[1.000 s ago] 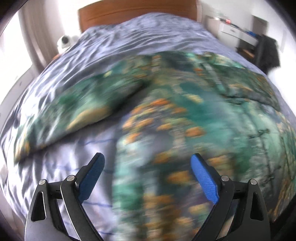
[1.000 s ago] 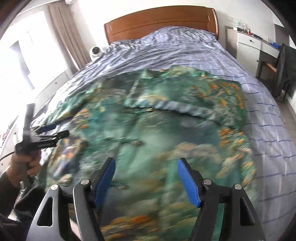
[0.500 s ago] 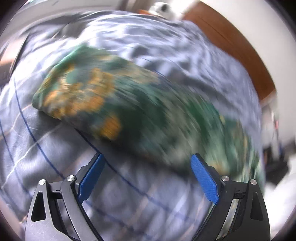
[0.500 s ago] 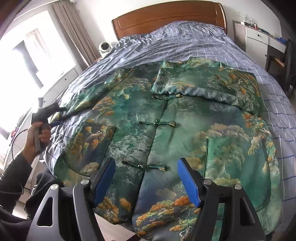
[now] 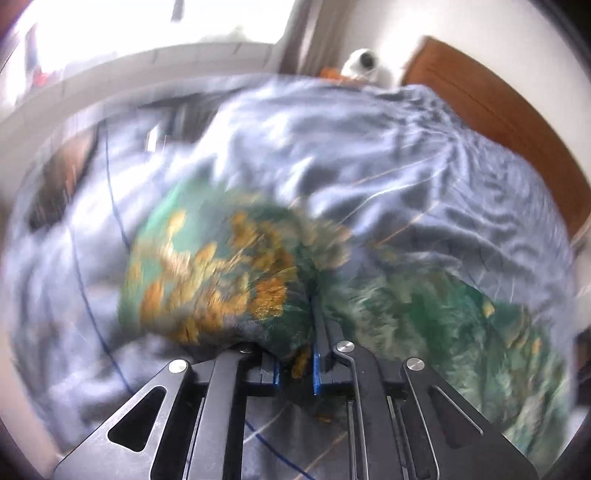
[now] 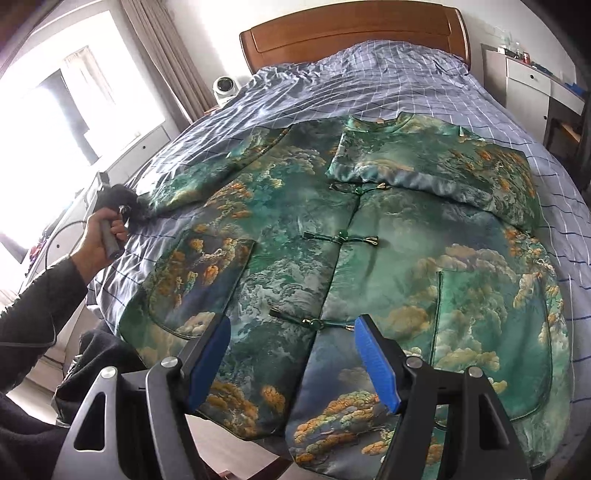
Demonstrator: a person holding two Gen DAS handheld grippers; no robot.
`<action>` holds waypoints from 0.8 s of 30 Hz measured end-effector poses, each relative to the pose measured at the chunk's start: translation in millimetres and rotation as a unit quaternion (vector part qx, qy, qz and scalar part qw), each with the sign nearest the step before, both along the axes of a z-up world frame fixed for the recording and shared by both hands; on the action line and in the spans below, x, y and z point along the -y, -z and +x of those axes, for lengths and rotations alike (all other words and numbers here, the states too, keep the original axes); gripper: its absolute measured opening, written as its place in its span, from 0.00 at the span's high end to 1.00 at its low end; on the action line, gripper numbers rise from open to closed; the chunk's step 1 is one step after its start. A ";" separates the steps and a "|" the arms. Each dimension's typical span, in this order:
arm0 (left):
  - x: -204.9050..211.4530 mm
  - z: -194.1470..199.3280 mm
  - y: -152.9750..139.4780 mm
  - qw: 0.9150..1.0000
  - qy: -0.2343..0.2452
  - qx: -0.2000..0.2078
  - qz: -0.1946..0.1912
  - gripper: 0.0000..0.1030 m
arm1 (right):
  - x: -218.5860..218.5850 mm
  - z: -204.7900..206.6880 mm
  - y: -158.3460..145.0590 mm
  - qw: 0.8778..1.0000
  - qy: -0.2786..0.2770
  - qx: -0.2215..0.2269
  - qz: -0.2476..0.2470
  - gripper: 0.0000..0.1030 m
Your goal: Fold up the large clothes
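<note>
A green jacket (image 6: 369,258) with orange cloud print and knot buttons lies face up on the bed; its right sleeve is folded across the chest. Its left sleeve (image 6: 207,177) stretches out to the bed's left side. My left gripper (image 5: 295,363) is shut on the sleeve's cuff end (image 5: 221,280), blurred by motion; it also shows in the right wrist view (image 6: 127,210) in the person's hand. My right gripper (image 6: 291,360) is open and empty above the jacket's lower hem.
The bed has a blue checked cover (image 6: 369,81) and a wooden headboard (image 6: 354,33). A white round camera (image 6: 225,86) stands at the left of the headboard. White drawers (image 6: 532,85) and a chair stand at the right. A window and curtain are on the left.
My left gripper has swung to the left sleeve and shut on its cuff end. My right gripper has pulled back toward the hem and stays open.
</note>
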State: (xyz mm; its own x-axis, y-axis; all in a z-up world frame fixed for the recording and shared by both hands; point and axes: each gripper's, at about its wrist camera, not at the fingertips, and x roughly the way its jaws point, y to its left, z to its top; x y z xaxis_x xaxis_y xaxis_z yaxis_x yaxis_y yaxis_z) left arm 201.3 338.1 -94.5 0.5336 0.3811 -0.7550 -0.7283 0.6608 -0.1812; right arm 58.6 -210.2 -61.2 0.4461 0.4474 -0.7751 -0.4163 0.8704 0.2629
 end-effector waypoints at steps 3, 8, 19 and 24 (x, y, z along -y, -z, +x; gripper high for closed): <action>54.8 20.4 -41.5 0.990 0.079 -0.011 0.116 0.91 | 3.2 -1.5 2.1 1.000 0.003 -0.002 0.010 0.31; 172.3 33.1 -91.9 0.936 0.232 0.006 0.264 0.91 | 11.2 -2.3 4.0 0.999 0.020 -0.004 0.028 0.31; 354.4 38.9 -35.8 0.848 0.432 -0.039 0.305 0.63 | 45.2 -13.4 -1.9 0.996 0.063 0.007 0.058 0.31; 375.7 5.6 -1.1 0.838 0.474 -0.061 0.265 0.28 | 57.8 -9.6 -3.6 0.996 0.079 0.006 0.052 0.31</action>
